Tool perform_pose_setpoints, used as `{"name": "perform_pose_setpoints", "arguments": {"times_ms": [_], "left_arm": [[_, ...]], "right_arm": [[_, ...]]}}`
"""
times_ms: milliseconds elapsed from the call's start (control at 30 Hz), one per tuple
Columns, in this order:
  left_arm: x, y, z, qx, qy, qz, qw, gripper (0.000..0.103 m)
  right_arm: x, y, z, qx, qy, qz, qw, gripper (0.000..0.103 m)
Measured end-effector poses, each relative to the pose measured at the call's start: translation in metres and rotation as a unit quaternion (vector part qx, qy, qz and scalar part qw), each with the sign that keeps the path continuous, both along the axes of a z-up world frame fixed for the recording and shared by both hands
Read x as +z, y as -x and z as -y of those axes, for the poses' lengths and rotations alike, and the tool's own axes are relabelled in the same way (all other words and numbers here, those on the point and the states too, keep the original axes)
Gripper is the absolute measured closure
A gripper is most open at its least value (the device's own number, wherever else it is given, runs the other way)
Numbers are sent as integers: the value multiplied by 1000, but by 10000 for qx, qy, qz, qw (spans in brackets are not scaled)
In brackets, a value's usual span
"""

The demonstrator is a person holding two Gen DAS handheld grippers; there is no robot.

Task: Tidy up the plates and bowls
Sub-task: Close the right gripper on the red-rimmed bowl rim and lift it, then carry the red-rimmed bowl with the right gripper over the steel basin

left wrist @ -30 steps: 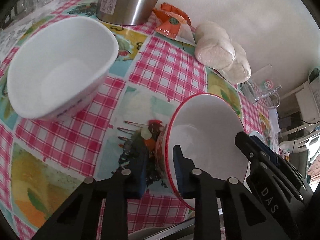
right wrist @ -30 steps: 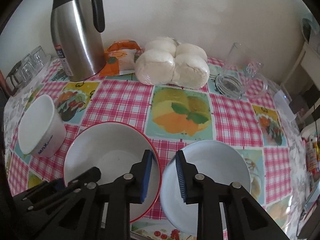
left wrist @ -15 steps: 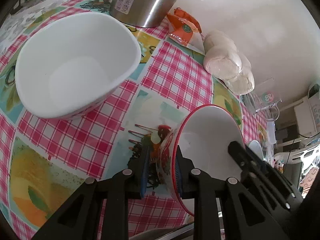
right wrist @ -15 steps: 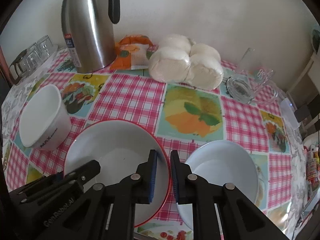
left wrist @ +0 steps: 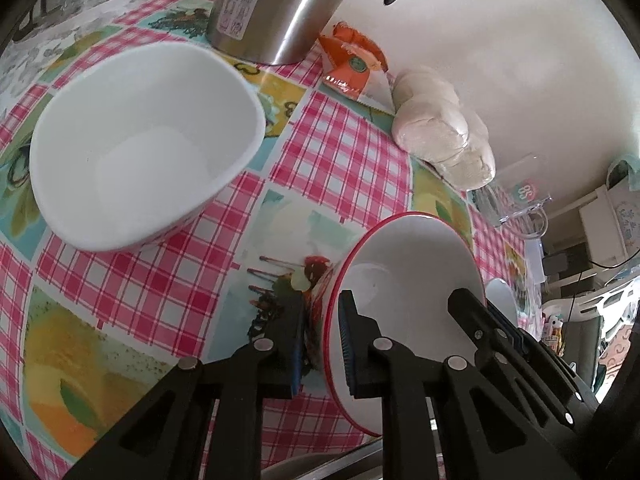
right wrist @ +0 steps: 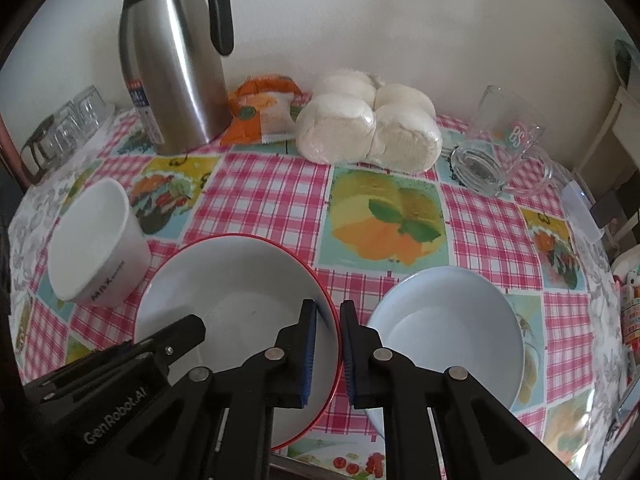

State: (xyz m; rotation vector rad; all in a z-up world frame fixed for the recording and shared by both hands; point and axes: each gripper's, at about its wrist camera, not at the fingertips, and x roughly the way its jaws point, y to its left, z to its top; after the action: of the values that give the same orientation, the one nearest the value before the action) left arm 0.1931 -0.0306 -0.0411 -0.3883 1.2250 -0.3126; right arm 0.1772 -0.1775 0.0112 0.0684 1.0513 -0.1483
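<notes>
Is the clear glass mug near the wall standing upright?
No, the glass mug lies tipped on its side on the tablecloth, right of the wrapped buns.

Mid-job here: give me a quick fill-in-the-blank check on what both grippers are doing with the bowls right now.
1. Both the left gripper and the right gripper are clamped on the rim of the ____-rimmed bowl.
2. The plain pale bowl sits to the ____ of that bowl in the right wrist view.
3. The white tub marked MAX lies tilted on the ____ tablecloth.
4. Behind the bowls stands a steel ____ with a black handle.

Missing words: red; right; checked; thermos jug
</notes>
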Motion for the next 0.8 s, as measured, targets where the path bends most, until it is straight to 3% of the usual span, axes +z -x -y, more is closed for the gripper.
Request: {"name": "perform_pose_setpoints", "arguments": {"times_ms": [500, 800], "left_arm": [[5, -7, -2, 113, 159, 330, 9993, 86], [8, -6, 5, 21, 149, 304, 9994, 86]], "right_arm": [[11, -7, -4, 40, 29, 344, 9994, 89], [15, -10, 1, 21, -71, 416, 9991, 89]]}}
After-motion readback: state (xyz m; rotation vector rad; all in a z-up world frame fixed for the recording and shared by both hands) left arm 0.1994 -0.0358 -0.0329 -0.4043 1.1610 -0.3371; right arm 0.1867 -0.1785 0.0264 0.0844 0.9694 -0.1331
